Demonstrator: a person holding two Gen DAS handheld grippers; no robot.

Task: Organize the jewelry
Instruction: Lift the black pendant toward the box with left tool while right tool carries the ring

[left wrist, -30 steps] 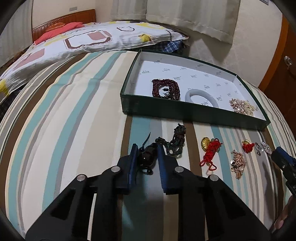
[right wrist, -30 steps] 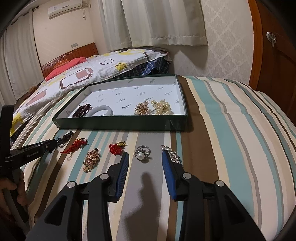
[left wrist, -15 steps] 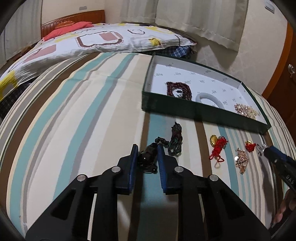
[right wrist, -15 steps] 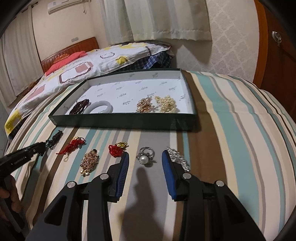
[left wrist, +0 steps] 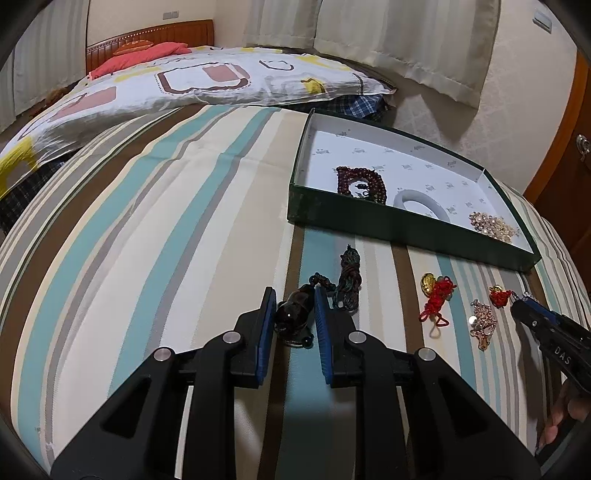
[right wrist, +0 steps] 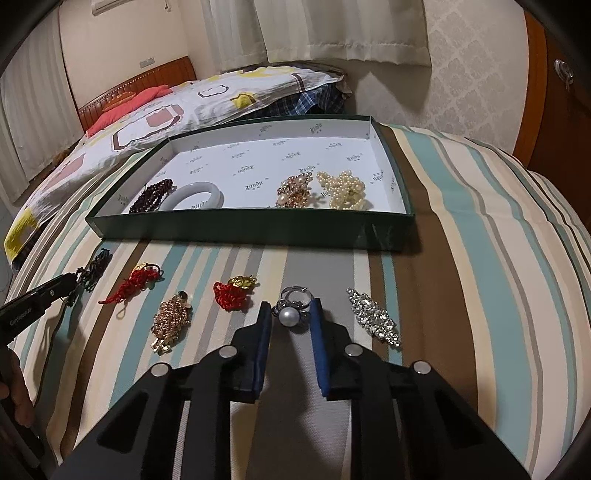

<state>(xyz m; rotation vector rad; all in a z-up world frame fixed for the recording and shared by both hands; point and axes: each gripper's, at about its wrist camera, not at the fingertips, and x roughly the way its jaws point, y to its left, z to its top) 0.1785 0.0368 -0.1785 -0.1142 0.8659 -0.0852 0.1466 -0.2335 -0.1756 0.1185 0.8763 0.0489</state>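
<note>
My left gripper (left wrist: 295,295) is shut on a dark brown bead pendant (left wrist: 291,317) whose dark green cord (left wrist: 349,284) trails on the striped bedcover. My right gripper (right wrist: 290,308) has its jaws close around a pearl ring (right wrist: 290,315) lying on the cover; contact is not clear. A green tray (right wrist: 240,230) with a white floor holds a dark red bead bracelet (left wrist: 362,181), a white bangle (right wrist: 195,194), a gold brooch (right wrist: 295,190) and a pearl cluster (right wrist: 345,190). Two red knot charms (right wrist: 133,286) (right wrist: 232,293), a gold brooch (right wrist: 171,319) and a crystal brooch (right wrist: 373,315) lie in front of the tray.
A patterned quilt (left wrist: 166,92) and red pillow (left wrist: 147,55) lie beyond the striped cover. Curtains (right wrist: 332,29) and a wall stand behind the tray. A wooden door (right wrist: 561,92) is at the right.
My right gripper has moved forward and narrowed its jaws around the pearl ring. My left gripper has drawn back and left from the tray, still holding the pendant.
</note>
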